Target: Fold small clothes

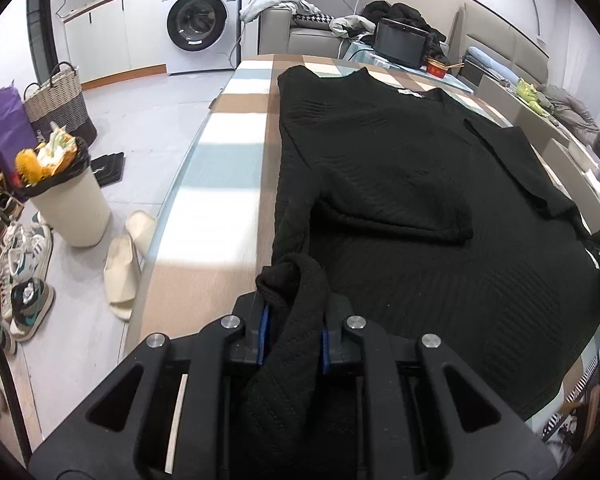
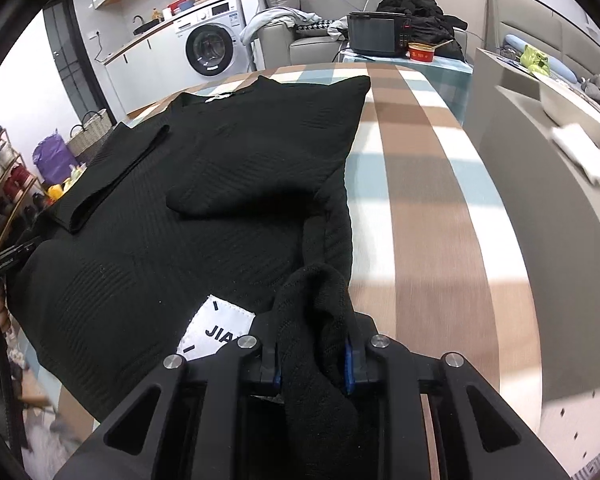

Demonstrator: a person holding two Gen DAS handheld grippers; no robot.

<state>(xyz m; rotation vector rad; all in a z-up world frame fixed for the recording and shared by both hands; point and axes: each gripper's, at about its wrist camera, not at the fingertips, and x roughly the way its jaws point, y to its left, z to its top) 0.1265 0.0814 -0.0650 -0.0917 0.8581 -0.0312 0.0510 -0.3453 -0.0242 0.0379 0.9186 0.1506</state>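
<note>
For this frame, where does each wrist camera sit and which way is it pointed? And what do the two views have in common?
Left wrist: on the left gripper at the sweater's near-left hem corner, facing along the checked table toward the washing machine; only its jaws show, shut on knit.
Right wrist: on the right gripper at the near-right hem corner, facing the same way; its jaws, shut on knit, beside a white label.
Shared: sweater, table, washing machine.
</note>
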